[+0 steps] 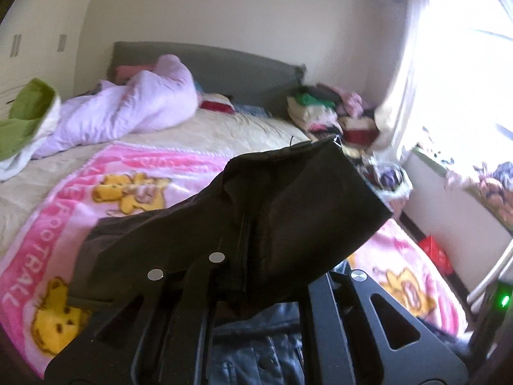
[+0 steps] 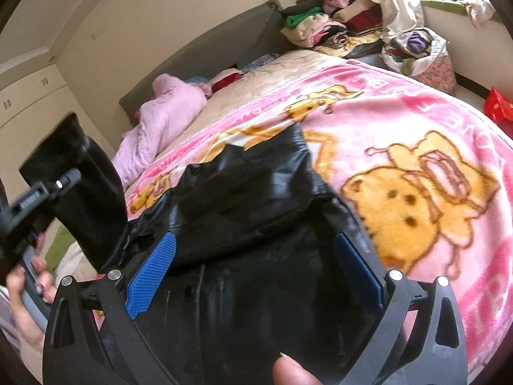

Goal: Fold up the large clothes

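Glossy black leather-like jacket (image 2: 256, 288) between the right gripper (image 2: 256, 276) fingers, matt lining (image 1: 272, 211) draped over the left gripper (image 1: 231, 256); textured blue rubbery pads (image 2: 152, 276); beneath — fluffy pink fleece blanket (image 2: 400, 122).

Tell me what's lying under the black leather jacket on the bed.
The black leather jacket lies on a pink cartoon blanket, which shows on both sides of it. Whatever else is under the jacket is covered.

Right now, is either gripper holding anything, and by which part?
The left gripper is shut on the black jacket, pinching its raised sleeve near the cuff. The right gripper is open, holding nothing.
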The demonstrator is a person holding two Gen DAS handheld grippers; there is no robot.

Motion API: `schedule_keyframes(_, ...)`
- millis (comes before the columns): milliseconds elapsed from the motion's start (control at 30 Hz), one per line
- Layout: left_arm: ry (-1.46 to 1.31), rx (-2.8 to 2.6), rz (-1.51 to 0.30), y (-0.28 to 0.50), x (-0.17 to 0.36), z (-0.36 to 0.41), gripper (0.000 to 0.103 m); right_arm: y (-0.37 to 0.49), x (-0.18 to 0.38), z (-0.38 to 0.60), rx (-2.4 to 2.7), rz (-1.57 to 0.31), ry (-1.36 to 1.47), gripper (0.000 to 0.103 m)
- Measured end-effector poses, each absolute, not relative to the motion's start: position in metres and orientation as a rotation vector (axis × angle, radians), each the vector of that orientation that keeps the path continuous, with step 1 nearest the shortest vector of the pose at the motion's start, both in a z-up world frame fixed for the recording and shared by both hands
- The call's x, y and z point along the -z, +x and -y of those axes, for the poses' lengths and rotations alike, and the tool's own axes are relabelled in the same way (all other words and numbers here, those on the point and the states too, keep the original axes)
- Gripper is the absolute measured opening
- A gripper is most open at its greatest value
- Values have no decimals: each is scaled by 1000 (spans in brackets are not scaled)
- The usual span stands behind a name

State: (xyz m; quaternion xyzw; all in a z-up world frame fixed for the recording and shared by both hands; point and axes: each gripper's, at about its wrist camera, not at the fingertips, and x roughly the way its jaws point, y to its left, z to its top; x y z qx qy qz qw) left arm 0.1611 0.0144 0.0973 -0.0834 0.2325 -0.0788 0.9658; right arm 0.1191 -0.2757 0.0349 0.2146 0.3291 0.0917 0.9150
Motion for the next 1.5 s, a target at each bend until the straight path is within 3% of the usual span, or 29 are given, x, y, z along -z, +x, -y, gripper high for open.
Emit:
schedule_keyframes(300, -87, 236, -630, 180, -36, 25, 8, 126, -36, 312, -143, -675, 505, 99)
schedule_keyframes(667, 74, 239, -800, 188, 23, 56, 22, 177, -26, 290, -310, -834, 593, 99)
schedule_keyframes(833, 101, 247, -834, 183, 31, 55, 43, 202, -14, 264, -372, -929, 598, 98)
schedule_keyframes(900, 100, 256, -838, 179, 31, 52, 45, 209, -9, 257, -385, -960, 600, 97)
schedule_keyframes(967, 96, 257, -849, 178, 30, 49, 55, 214, -3, 253, -389, -991, 611, 82)
schedule_keyframes(1000, 99, 256, -855, 178, 30, 48, 63, 218, 1, 251, -396, -1014, 623, 79)
schedule_keyframes(1033, 94, 269, -861, 178, 29, 46, 89, 220, 5, 250, -404, -1031, 634, 76)
schedule_keyframes(1067, 77, 289, -864, 176, 28, 45, 93, 221, 8, 248, -410, -1048, 645, 71)
schedule_keyframes(1300, 84, 340, -872, 161, 25, 43, 93, 221, 27, 235, -457, -1147, 673, 61)
schedule_keyframes(1500, 10, 385, -851, 149, 14, 23, 93, 224, 26, 223, -484, -1141, 656, 40)
